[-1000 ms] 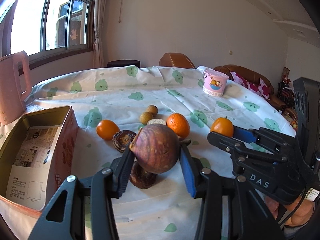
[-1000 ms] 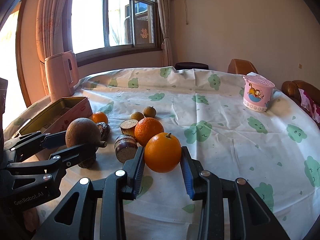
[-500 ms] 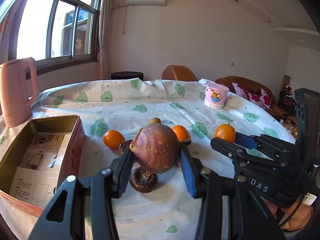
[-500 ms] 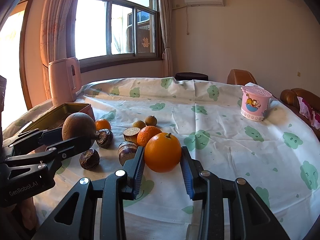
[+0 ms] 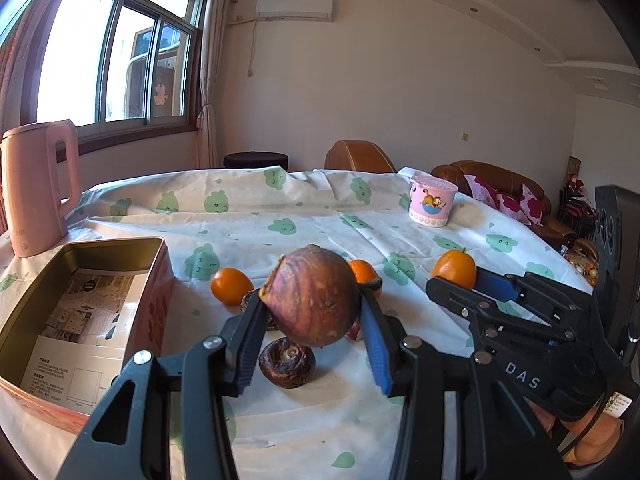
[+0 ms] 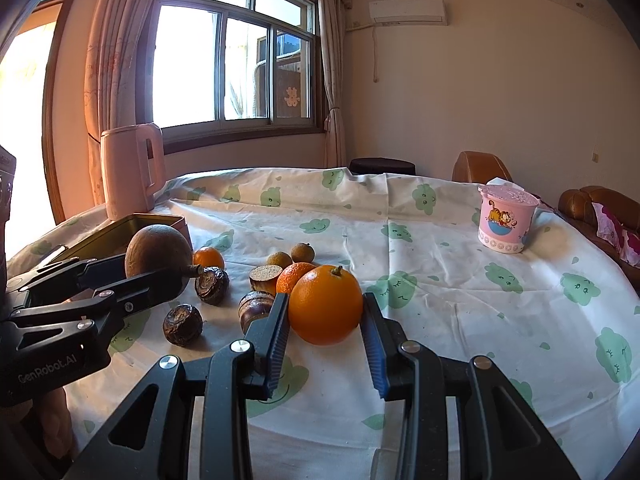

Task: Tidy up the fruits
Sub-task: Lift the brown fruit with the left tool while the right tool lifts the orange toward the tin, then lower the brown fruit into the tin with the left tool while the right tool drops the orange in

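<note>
Rising higher off the table than a second ago: left gripper [image 5: 314, 334] pinching a brown fruit [image 5: 312, 297], right gripper [image 6: 325, 334] clamping an orange [image 6: 325, 305], both seemingly heading for the tin box [image 5: 158, 280] at near left.

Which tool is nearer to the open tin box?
Left. The left tool, holding the brown fruit, is beside the tin box; the right tool, holding an orange, is farther away.

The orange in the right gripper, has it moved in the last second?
Yes. The orange has lifted off the tablecloth, above the other fruit.

Bright window [image 6: 236, 68] glare; fisheye-bent edges; sharp
</note>
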`<state>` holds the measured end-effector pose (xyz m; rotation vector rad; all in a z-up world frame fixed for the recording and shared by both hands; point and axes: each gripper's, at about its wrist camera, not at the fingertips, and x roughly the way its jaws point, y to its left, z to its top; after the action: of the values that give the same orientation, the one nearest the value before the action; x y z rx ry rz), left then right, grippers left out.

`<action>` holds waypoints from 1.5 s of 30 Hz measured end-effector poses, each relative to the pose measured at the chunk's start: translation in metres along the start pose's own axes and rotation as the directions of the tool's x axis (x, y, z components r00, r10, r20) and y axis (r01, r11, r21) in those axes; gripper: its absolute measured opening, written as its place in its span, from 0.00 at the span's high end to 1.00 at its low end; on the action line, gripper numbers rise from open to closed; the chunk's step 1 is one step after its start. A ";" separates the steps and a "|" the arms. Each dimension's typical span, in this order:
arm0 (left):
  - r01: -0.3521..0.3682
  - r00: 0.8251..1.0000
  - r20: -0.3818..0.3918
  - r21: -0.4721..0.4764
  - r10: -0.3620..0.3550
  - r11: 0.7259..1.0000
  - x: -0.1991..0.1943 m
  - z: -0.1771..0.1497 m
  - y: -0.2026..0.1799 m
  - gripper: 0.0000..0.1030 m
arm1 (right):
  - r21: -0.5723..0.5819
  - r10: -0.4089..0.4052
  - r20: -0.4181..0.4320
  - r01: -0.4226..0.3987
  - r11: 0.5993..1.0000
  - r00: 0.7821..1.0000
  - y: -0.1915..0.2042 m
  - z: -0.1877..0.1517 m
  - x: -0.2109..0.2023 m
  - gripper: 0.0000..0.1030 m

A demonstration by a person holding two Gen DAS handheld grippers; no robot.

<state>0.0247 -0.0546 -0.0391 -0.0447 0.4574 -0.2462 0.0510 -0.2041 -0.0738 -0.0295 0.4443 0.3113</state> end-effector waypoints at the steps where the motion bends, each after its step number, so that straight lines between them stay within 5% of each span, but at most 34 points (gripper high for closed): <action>1: -0.001 1.000 0.002 0.000 0.001 1.000 0.000 0.000 0.000 0.54 | -0.001 0.000 0.004 0.000 1.000 1.000 0.000 0.000 -0.001 0.64; 21: -0.105 0.992 0.068 -0.021 0.106 0.994 -0.021 0.006 0.019 0.54 | -0.025 -0.031 0.054 0.032 0.999 0.998 0.005 0.002 -0.009 0.64; 45: -0.235 0.970 0.043 -0.075 0.238 0.969 -0.039 0.011 0.073 0.54 | -0.128 0.133 0.070 -0.123 0.984 0.989 0.075 0.058 -0.005 0.64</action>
<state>0.0125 0.0259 -0.0199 -0.0642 0.4154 0.0057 0.0485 -0.1289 -0.0166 -0.1098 0.3495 0.4651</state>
